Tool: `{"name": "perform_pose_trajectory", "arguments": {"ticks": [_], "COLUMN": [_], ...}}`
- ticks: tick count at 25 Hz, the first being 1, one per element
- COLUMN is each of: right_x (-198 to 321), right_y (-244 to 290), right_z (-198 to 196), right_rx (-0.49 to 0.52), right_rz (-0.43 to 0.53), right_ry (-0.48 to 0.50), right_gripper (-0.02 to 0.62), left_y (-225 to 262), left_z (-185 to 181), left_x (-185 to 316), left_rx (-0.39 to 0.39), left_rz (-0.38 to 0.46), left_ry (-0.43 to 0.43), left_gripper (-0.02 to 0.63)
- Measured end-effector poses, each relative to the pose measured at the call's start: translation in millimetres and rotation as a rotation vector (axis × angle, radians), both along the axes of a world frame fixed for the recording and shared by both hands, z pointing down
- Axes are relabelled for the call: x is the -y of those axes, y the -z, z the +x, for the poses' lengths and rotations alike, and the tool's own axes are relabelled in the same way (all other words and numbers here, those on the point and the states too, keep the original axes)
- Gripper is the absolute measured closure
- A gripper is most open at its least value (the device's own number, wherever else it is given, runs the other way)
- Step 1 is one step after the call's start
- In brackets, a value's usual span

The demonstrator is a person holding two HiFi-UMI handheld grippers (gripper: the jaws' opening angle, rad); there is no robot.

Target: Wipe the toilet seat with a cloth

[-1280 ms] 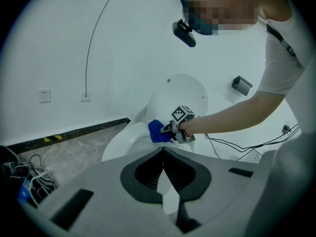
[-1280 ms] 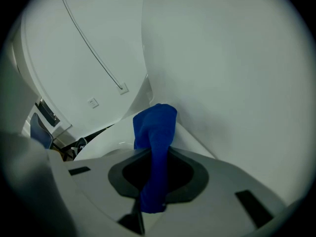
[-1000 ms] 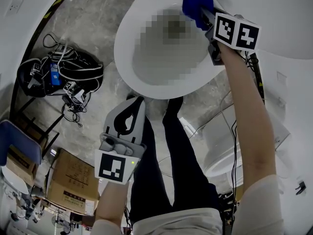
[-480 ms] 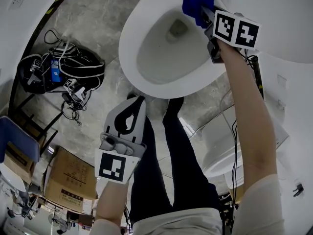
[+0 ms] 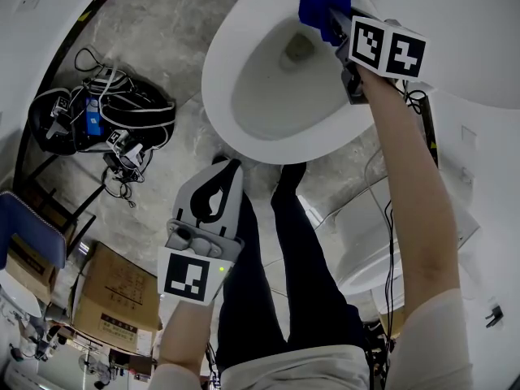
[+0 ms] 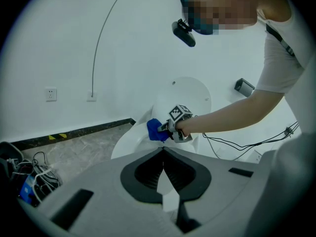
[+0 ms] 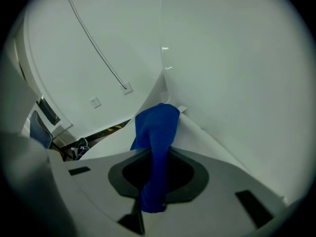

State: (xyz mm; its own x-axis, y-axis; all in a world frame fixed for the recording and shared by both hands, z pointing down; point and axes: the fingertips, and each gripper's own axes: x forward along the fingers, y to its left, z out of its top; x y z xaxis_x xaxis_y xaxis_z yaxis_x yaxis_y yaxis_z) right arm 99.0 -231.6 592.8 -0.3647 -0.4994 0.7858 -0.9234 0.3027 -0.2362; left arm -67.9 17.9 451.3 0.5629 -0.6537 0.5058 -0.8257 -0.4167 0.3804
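The white toilet seat rings the bowl at the top of the head view, with the raised lid behind it. A blue cloth lies pressed on the seat's far rim. My right gripper is shut on it. In the right gripper view the cloth hangs down between the jaws onto the seat. My left gripper is held low above the floor in front of the bowl, shut and empty. The left gripper view shows its closed tips pointing at the cloth.
A black bag with tangled cables lies on the stone floor at left. Cardboard boxes and a blue chair are at lower left. The person's legs stand before the bowl. A white fixture with cables is at right.
The right gripper and blue cloth have slid a little further along the far rim of the seat. The left gripper has stayed where it was.
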Motion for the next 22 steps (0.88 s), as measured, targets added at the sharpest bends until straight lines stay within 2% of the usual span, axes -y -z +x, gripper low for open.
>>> {"name": "perform_pose_trajectory", "arguments": {"ticks": [10, 14, 16, 19, 22], "right_x": [-0.9, -3.9, -7.7, -20.4, -35.3], "right_y": [-1.6, -1.7, 2.3, 10.6, 29.0], "right_z": [-14.5, -14.7, -16.0, -29.6, -44.5], "right_rx": [0.036, 0.082, 0.076, 0.066, 0.114], "right_rz": [0.000, -0.002, 0.032, 0.099, 0.174], "right_ry": [0.006, -0.027, -0.024, 0.041, 0.086], "right_gripper": [0.540, 0.540, 0.540, 0.540, 0.540], "left_y": [-0.5, 3.0, 5.0, 4.5, 3.4], "left_z": [-7.1, -7.6, -9.5, -14.7, -20.1], "left_x": [-0.8, -1.4, -1.6, -3.6, -3.6], "left_rx": [0.001, 0.007, 0.009, 0.018, 0.026], "left_rz": [0.001, 0.001, 0.006, 0.009, 0.011], "left_ry": [0.010, 0.002, -0.002, 0.003, 0.016], "left_gripper": [0.598, 0.598, 0.598, 0.598, 0.598]}}
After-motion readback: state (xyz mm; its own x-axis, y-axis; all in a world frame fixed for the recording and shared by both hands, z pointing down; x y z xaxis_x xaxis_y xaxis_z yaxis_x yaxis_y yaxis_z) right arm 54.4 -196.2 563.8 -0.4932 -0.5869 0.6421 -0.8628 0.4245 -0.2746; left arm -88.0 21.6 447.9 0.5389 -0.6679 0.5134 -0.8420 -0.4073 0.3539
